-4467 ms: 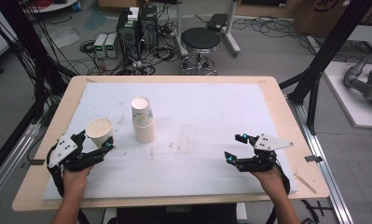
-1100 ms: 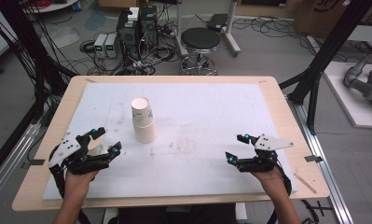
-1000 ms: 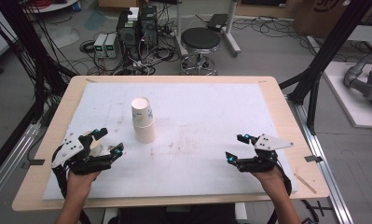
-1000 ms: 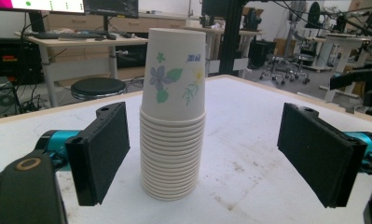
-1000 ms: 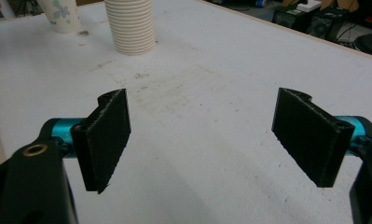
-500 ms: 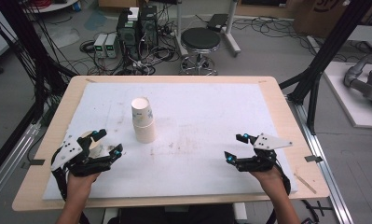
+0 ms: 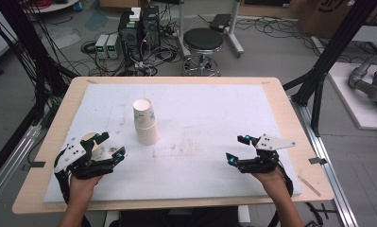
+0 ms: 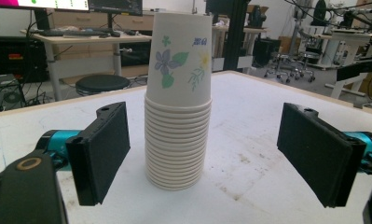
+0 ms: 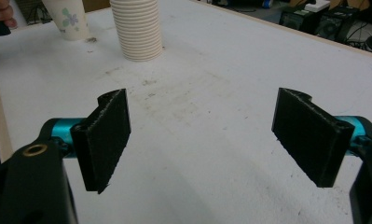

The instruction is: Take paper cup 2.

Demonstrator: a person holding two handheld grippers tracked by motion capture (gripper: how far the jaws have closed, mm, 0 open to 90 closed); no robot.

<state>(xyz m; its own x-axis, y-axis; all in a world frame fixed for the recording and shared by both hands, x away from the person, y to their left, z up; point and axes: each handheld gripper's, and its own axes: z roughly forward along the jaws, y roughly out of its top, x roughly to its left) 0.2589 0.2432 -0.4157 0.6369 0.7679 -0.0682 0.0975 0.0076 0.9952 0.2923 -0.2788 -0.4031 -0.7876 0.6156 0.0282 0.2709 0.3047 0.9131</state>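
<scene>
A tall stack of upside-down paper cups (image 7: 145, 120) with a flower print stands left of centre on the white-covered table (image 7: 233, 109). In the left gripper view the stack (image 8: 178, 102) rises a little beyond my left gripper (image 8: 203, 144), whose jaws stand wide apart and touch nothing. From above, that left gripper (image 7: 110, 144) sits near the front left, and a single cup (image 7: 88, 141) stands mouth-up just behind it, partly hidden. My right gripper (image 7: 237, 148) rests low at the front right, open and empty. Its own view (image 9: 202, 135) has the stack (image 9: 137, 30) and the single cup (image 9: 71, 19) far off.
The table's wooden rim (image 7: 49, 142) runs around the white sheet. Beyond the far edge are a stool (image 7: 203, 45), computer boxes (image 7: 139, 26) and loose cables on the floor. Black frame posts (image 7: 325, 61) stand at both sides. The white sheet has scuff marks near the middle.
The single cup, earlier up at the left gripper's tips, now stands on the table behind it. The left gripper has drawn back a little toward the person. The right gripper kept still.
</scene>
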